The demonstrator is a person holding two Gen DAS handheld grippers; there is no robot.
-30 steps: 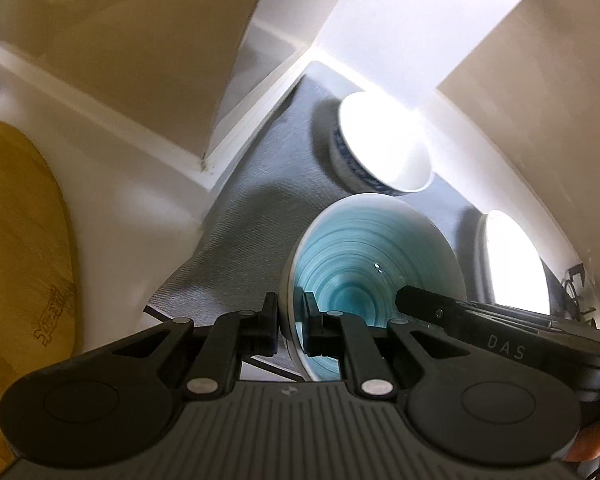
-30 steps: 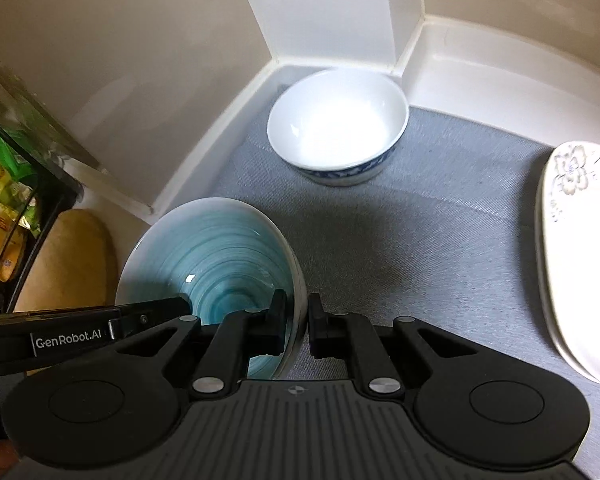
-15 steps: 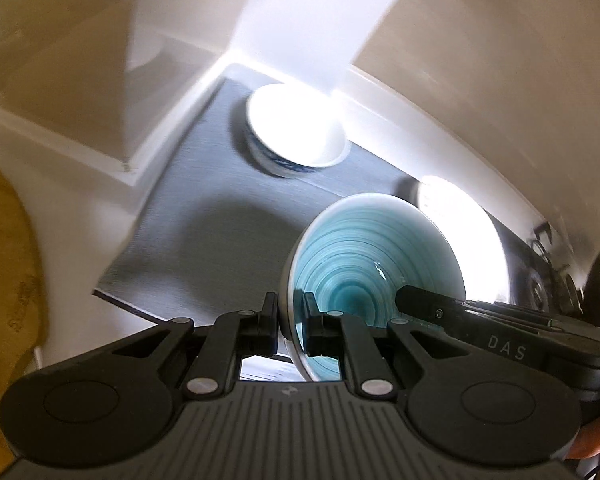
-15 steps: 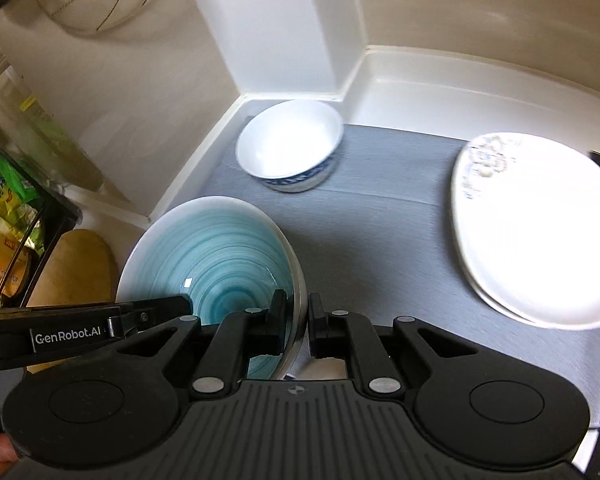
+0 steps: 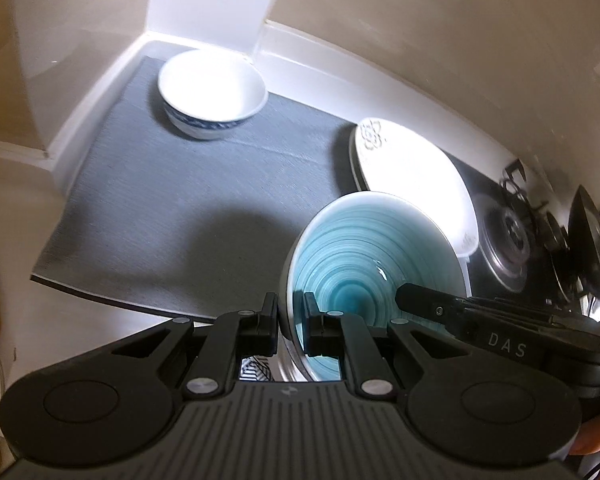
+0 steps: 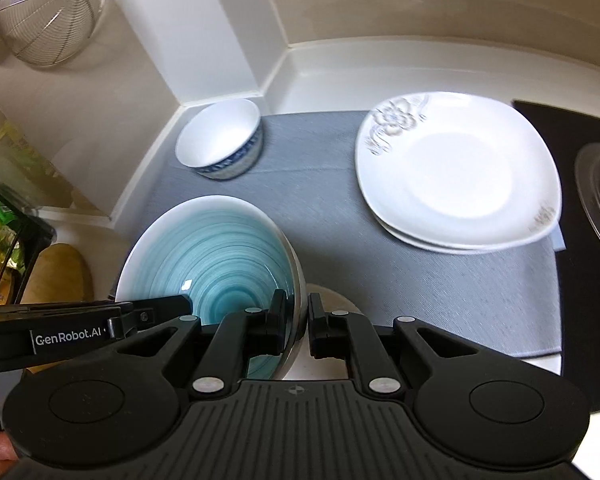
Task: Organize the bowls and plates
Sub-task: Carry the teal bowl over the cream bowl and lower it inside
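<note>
Grey counter mat (image 6: 332, 216), both tools (image 5: 291, 320) (image 6: 298, 322) clamped on teal bowl (image 6: 216, 256) rim

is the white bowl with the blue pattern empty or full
Empty: the white bowl on the grey mat shows only bare white inside.

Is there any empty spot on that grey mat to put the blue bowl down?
Yes: the grey mat is bare in the middle, between the white bowl in the corner and the stacked white plates, and along its front edge. The right side is crowded by the plates.
</note>
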